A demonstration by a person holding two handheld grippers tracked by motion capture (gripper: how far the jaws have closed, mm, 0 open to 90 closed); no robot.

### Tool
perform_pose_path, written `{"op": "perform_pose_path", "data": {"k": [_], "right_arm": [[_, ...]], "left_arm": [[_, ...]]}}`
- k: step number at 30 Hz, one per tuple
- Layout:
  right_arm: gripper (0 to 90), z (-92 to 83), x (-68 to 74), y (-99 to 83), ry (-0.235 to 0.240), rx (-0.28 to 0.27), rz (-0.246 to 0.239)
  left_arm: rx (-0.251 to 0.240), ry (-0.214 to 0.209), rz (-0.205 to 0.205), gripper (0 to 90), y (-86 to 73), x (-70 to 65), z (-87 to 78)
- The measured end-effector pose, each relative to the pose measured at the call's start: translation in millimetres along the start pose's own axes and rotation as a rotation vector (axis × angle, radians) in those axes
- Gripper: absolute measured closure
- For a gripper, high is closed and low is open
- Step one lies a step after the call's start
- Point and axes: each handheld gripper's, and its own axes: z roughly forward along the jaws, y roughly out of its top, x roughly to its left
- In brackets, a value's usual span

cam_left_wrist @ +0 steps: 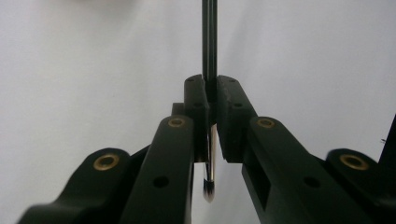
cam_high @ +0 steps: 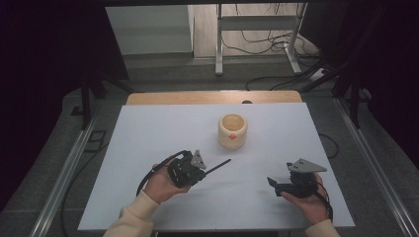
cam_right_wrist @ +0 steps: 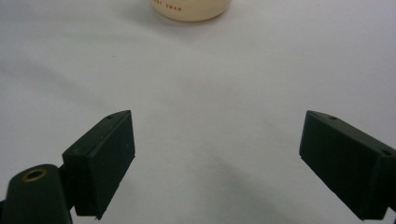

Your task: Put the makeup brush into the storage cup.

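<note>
1. the landmark is a cream-coloured cup (cam_high: 232,131), standing upright on the white table (cam_high: 148,148), towards its far middle; an orange spot marks the side of the cup that faces the person.
2. the left gripper (cam_high: 203,171) sits nearer the person than the cup and a little to its left, well apart from it, held in the left hand (cam_high: 160,186).
3. its jaws are closed tight on a thin makeup brush (cam_high: 217,168); in the left gripper view the pads (cam_left_wrist: 195,100) press on the brush (cam_left_wrist: 209,42) from both sides.
4. the dark handle of the brush sticks out past the jaw tips and points roughly towards the cup, its end well short of the cup's base.
5. the bristle end, with a shiny metal collar and a dark tuft, hangs back between the gripper's arms, on the side away from the cup.
6. the right gripper (cam_high: 272,183) lies nearer the person than the cup and to its right, well apart, held in the right hand (cam_high: 309,200).
7. its jaws stand wide apart with nothing between them; in the right gripper view the two pads (cam_right_wrist: 105,158) frame bare table.
8. in that same view the base of the cup (cam_right_wrist: 191,9) shows at the top edge, straight beyond the gap between the jaws, with small reddish lettering on it.
9. the two grippers are well apart from each other, one on each side of the cup.
</note>
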Motion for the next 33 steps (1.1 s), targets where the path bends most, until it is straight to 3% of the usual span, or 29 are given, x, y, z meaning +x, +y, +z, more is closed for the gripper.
{"op": "perform_pose_path", "data": {"k": [13,26,33], "right_arm": [[10.3,0.6,4.9,9.8,0.009,-0.013,-0.008],[9.9,6.2,20.8,28.6,0.06,-0.026,-0.056],[9.8,12.4,30.3,35.9,0.073,-0.014,-0.105]], "left_arm": [[0.014,-0.009,0.015,83.9,5.2,-4.1,5.0],[0.03,-0.008,0.01,83.9,7.6,-3.9,9.9],[0.032,-0.007,0.007,83.9,7.6,-2.5,11.4]]}}
